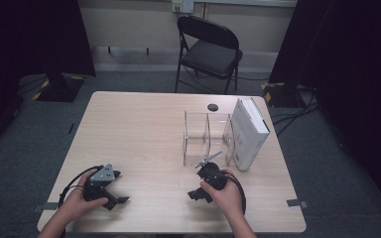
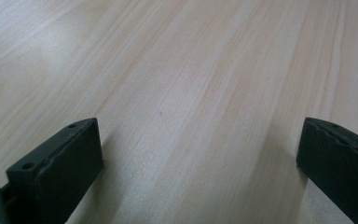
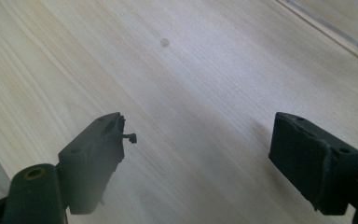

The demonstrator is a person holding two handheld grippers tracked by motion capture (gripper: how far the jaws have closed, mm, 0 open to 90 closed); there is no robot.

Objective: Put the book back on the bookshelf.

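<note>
Standing upright beyond and to the right of the right gripper's (image 1: 202,191) wide-open, empty jaws, the white book (image 1: 248,133) beside the clear rack (image 1: 206,136) looks stiff and heavy (slick cover, probably), best pinched across its spine, while the left gripper (image 1: 110,194) gapes empty over bare surface (image 1: 139,129).

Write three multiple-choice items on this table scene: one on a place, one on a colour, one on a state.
1. Where does the white book stand?
A. against the right side of the clear acrylic rack
B. at the table's left edge
C. on the chair

2. What colour is the folding chair?
A. red
B. black
C. white

3. How are the jaws of the right gripper?
A. shut on the book
B. shut on a pen
C. open, nothing between them

Answers: 1 A, the high view shows the book leaning at the rack's right wall. 2 B, seat and frame are black. 3 C, the right gripper view shows bare table between the jaws.
</note>
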